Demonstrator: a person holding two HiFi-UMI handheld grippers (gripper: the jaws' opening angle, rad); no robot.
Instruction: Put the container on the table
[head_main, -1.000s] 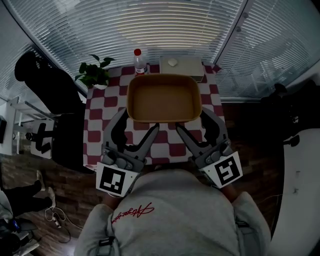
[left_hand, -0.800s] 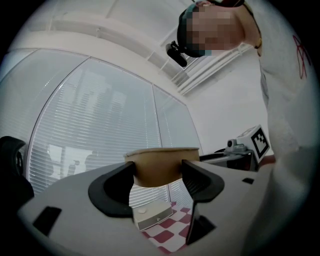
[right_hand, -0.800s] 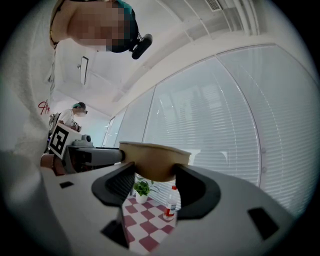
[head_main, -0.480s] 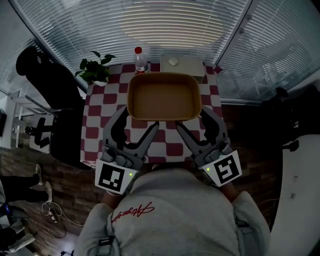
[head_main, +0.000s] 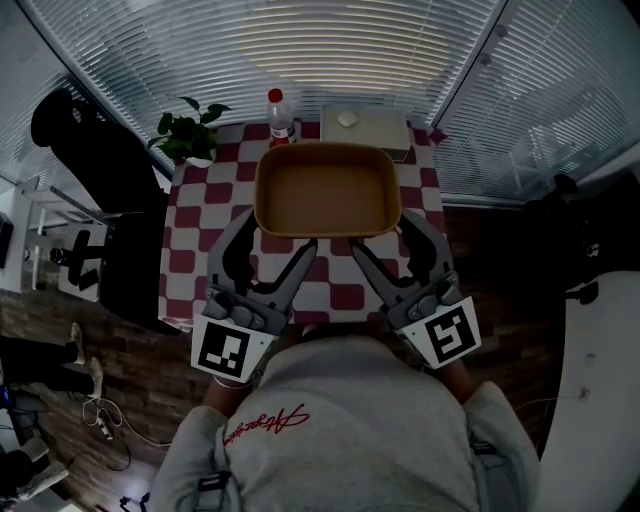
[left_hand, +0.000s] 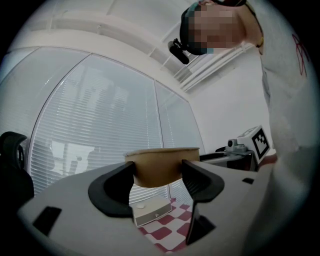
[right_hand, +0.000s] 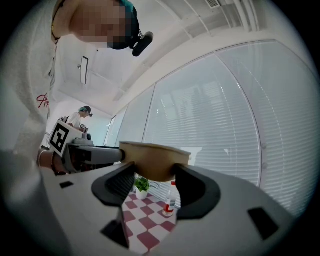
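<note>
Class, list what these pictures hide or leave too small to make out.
Head view: the container covers the middle of the table.
Head view: the label on the bottle is too small to read.
Left gripper view: the fingers cover the container's ends.

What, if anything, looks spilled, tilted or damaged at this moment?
Nothing stands out. The empty tan container is held roughly level above the checkered table, gripped by the left gripper and right gripper. The red-capped bottle and potted plant stand upright.
</note>
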